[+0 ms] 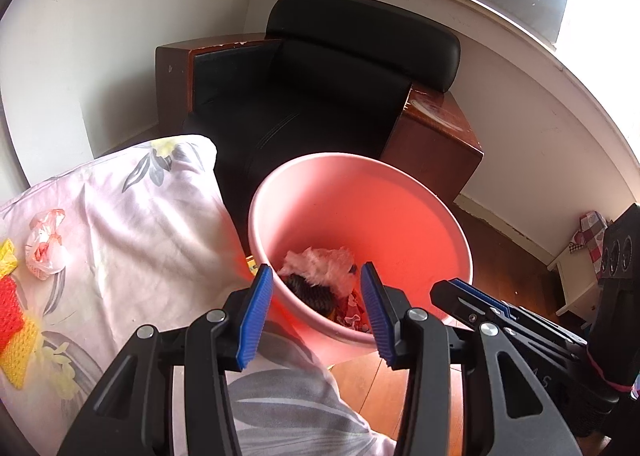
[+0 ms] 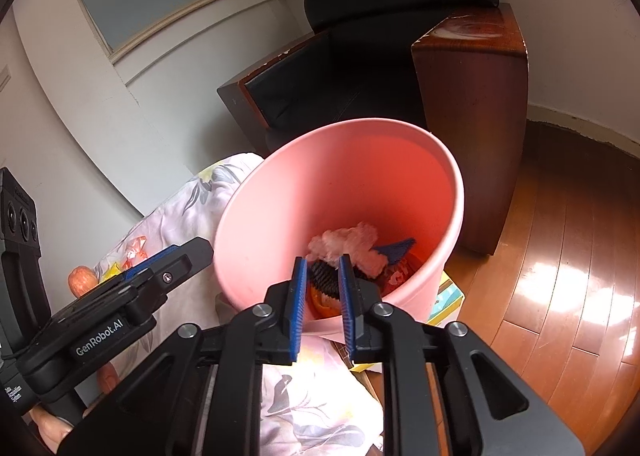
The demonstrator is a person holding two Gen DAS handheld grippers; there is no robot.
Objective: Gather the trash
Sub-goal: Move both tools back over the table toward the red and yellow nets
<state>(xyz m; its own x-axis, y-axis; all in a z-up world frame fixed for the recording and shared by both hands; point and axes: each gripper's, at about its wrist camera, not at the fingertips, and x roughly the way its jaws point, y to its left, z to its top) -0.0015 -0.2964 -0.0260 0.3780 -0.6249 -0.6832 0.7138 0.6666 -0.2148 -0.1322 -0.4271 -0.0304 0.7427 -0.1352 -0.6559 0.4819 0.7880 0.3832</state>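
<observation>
Both your grippers tilt down over the pink bin [image 1: 360,216] at frame centre. Your left gripper [image 1: 318,312] gapes empty; your right gripper [image 2: 323,308] stands slightly parted, empty. Trash [image 1: 320,268] lies inside.

Domestic room, likely a bedroom or living area: black leather armchair [image 1: 320,96] with wooden sides, floral bedsheet [image 1: 132,224], wooden plank floor [image 2: 560,276], pink waste bin [image 1: 360,216].
</observation>
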